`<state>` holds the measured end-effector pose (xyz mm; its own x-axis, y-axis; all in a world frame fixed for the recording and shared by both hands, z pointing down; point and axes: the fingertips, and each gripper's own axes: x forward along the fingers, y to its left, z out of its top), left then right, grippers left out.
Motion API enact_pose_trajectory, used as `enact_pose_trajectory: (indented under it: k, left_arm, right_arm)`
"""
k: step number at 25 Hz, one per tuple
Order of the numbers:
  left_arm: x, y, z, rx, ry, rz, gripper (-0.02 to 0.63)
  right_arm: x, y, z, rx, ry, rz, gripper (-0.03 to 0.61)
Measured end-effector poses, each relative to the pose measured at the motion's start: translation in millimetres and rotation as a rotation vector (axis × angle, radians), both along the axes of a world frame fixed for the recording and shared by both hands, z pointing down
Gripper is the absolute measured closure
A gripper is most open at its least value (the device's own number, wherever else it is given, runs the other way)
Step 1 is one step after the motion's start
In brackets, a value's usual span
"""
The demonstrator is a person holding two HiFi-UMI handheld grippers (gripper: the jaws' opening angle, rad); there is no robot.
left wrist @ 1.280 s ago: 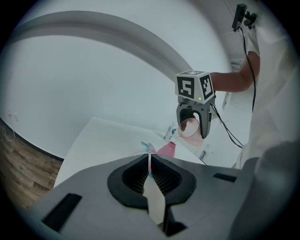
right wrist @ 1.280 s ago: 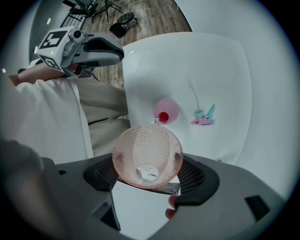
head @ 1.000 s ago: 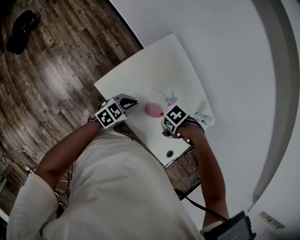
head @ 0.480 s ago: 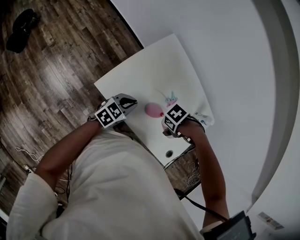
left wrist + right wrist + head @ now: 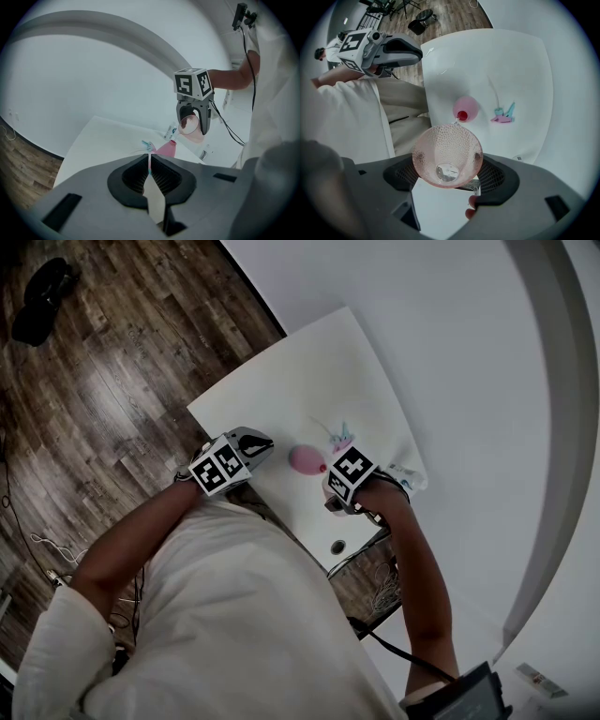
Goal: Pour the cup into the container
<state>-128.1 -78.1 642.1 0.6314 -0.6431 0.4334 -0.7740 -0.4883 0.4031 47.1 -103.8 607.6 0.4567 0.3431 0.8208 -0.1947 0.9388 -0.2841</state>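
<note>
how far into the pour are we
Done: the right gripper grips the pink cup, tipped above the red mouth of the pink container. In hand: a thin stream seems to run from its lip into the mouth; the cup looks nearly empty. Remaining: finishing the pour and righting the cup. Left gripper: shut, empty.

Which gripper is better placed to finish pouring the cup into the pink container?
Right. The right gripper holds the pink cup tilted toward the pink container; the left gripper is shut, empty and off to the side.
</note>
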Motion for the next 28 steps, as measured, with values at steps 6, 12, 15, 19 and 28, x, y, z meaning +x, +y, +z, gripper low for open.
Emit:
enact_pose_trajectory:
  k: [6, 12, 15, 19, 28]
  left_arm:
    - [0.8, -0.4, -0.6, 0.000, 0.001, 0.001, 0.601]
    - [0.3, -0.4, 0.5, 0.000, 0.001, 0.001, 0.601]
    - [0.7, -0.6, 0.7, 0.000, 0.001, 0.000, 0.601]
    - [2.1, -0.6, 0.5, -0.001, 0.002, -0.002, 0.601]
    - [2.9, 0.9, 2.7, -0.005, 0.002, -0.004, 0.601]
  right_arm:
    - [1.2, 0.0, -1.9, -0.004, 0.006, 0.000, 0.206]
    - [-0.2, -0.1, -3.0, -0.007, 0.008, -0.001, 0.206]
    - [-0.4, -0.7, -4.1, -0.008, 0.010, -0.003, 0.206]
    - [-0.2, -1.6, -5.1, -0.011, 0.014, -0.012, 0.206]
    - [-1.9, -1.3, -6.6, -0.020, 0.025, -0.029, 0.206]
